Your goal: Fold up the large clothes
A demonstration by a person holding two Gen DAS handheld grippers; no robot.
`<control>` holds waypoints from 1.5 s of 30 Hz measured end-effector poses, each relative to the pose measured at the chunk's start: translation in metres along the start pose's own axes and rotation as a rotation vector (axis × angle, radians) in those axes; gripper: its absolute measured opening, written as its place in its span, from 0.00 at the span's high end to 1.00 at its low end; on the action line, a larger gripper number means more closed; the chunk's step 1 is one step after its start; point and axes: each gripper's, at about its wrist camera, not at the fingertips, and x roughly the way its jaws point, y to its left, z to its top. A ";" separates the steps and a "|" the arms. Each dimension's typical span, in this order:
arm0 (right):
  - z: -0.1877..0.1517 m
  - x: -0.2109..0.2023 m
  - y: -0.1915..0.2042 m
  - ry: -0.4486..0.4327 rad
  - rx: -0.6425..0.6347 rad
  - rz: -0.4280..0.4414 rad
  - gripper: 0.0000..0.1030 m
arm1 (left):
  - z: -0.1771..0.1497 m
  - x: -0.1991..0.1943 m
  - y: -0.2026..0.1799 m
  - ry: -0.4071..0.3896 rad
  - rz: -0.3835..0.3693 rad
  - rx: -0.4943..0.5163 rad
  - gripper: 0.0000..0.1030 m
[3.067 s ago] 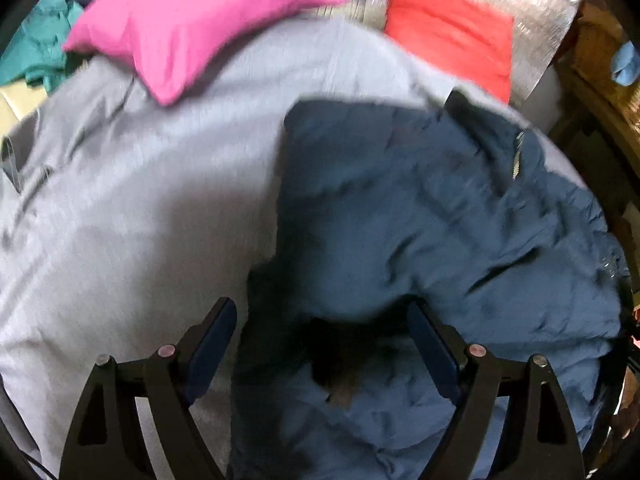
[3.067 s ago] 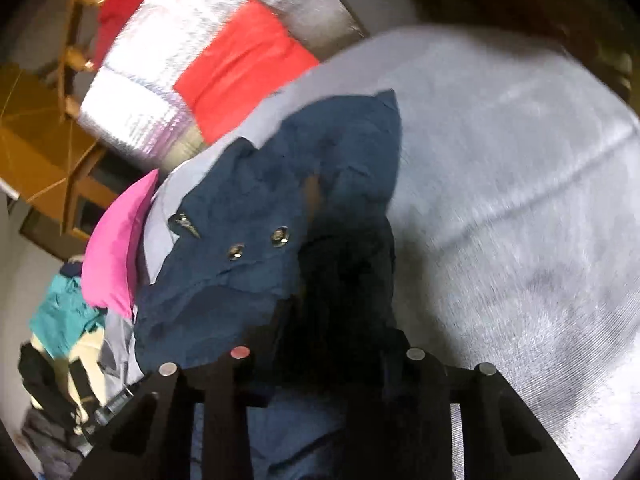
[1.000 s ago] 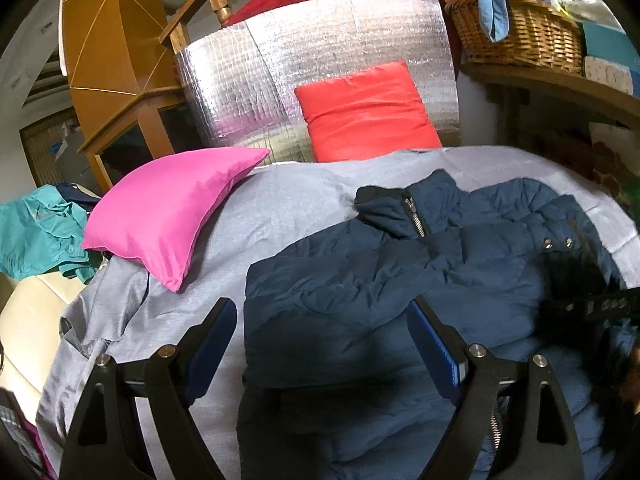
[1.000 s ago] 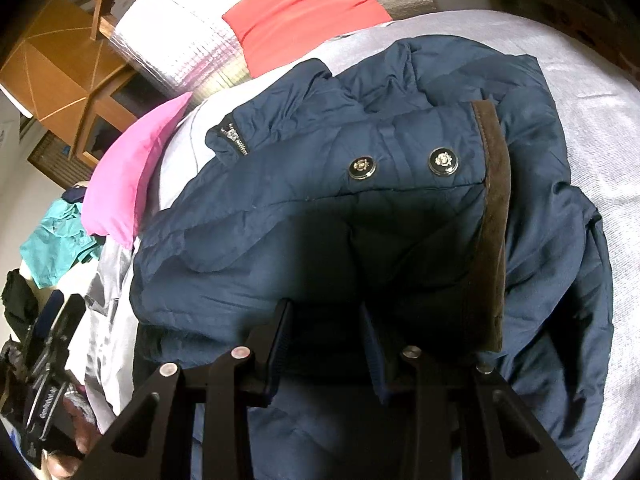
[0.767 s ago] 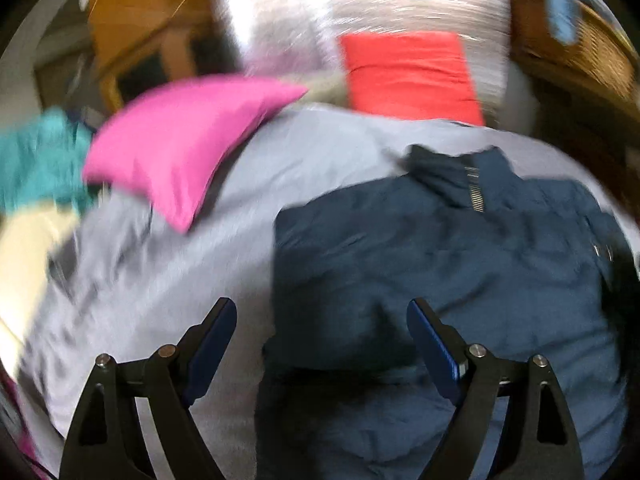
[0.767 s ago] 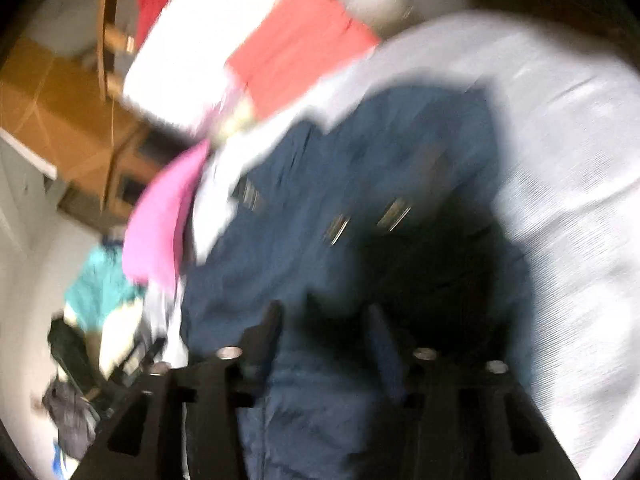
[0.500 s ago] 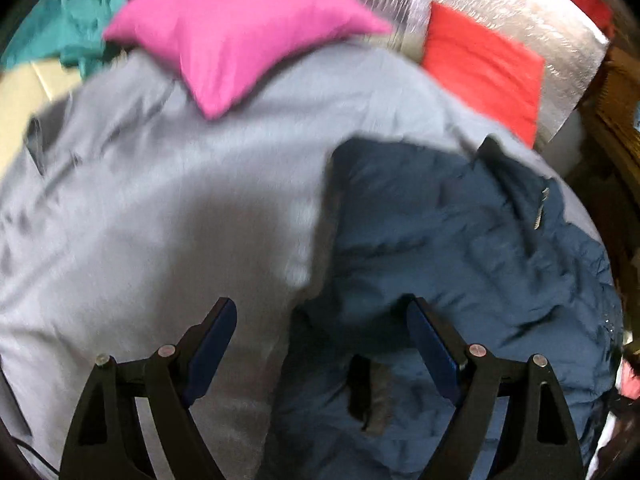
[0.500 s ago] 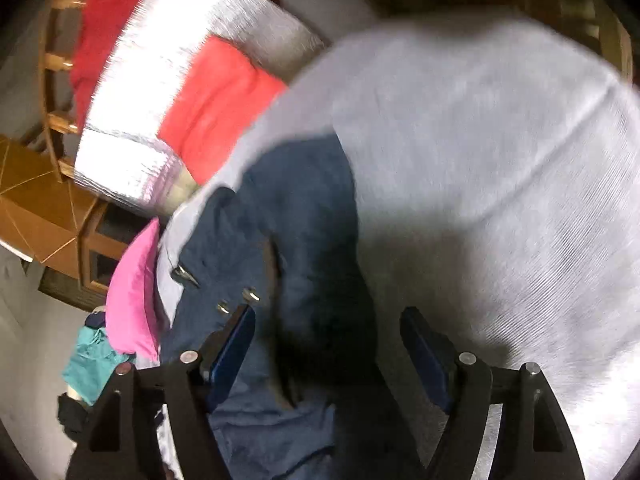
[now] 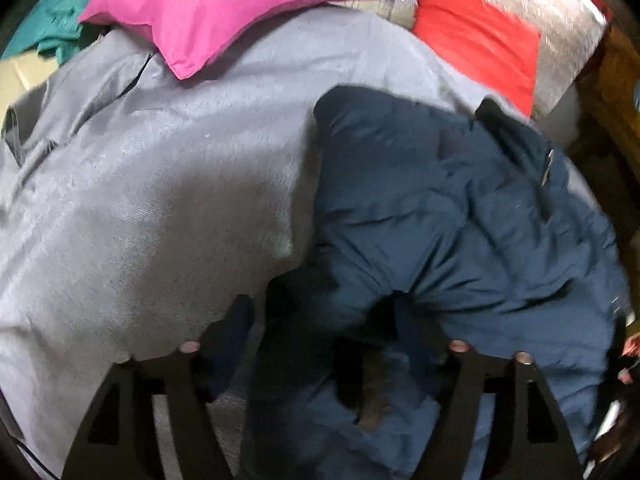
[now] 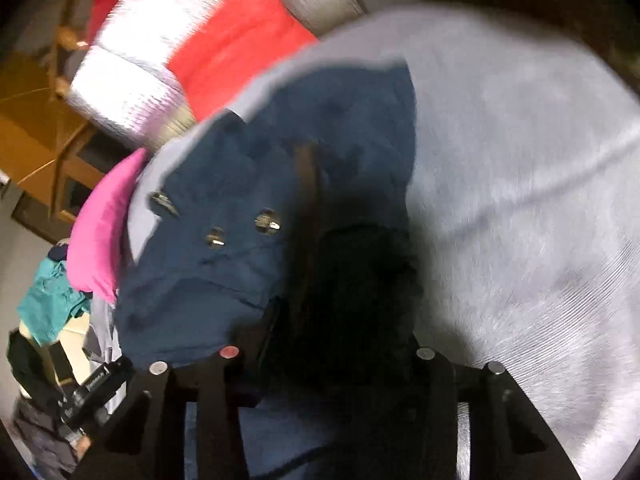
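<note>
Jaws closing on both sides: the left gripper [image 9: 324, 344] narrows around a dark fold at the navy jacket's [image 9: 440, 216] near edge, pads not visibly pressing. Across, the right gripper [image 10: 326, 354] closes over shadowed jacket cloth; grip unclear. Jacket lies on the grey bedcover [image 9: 140, 200], mid-fold. Next, I judge: firm pinches, then lift. Only the right view shows snap buttons [image 10: 267, 221].

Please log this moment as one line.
left gripper: closing, jacket between | right gripper: closing, jacket between | bed
</note>
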 end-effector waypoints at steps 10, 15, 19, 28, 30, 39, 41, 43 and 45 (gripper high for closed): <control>-0.013 -0.056 -0.006 -0.033 0.014 0.025 0.36 | -0.024 -0.071 0.006 -0.097 -0.004 0.065 0.25; -0.047 -0.096 -0.021 -0.044 0.004 0.085 0.32 | -0.071 -0.102 0.034 -0.124 -0.026 0.156 0.24; -0.087 -0.113 -0.041 0.002 0.023 0.147 0.32 | -0.116 -0.121 0.073 -0.087 -0.115 0.118 0.24; -0.139 -0.133 -0.092 0.036 0.178 0.239 0.32 | -0.184 -0.139 0.106 -0.021 -0.333 0.011 0.58; -0.143 -0.129 -0.097 0.043 0.198 0.240 0.32 | -0.192 -0.139 0.096 -0.016 -0.327 0.045 0.55; -0.177 -0.126 -0.079 0.154 0.139 0.367 0.34 | -0.224 -0.122 0.092 0.113 -0.379 0.021 0.44; -0.190 -0.125 -0.071 0.181 0.084 0.317 0.34 | -0.233 -0.119 0.087 0.140 -0.380 0.047 0.44; -0.200 -0.124 -0.069 0.204 0.072 0.297 0.34 | -0.239 -0.116 0.082 0.158 -0.402 0.060 0.46; -0.210 -0.126 -0.068 0.227 0.061 0.293 0.34 | -0.246 -0.119 0.073 0.153 -0.416 0.105 0.46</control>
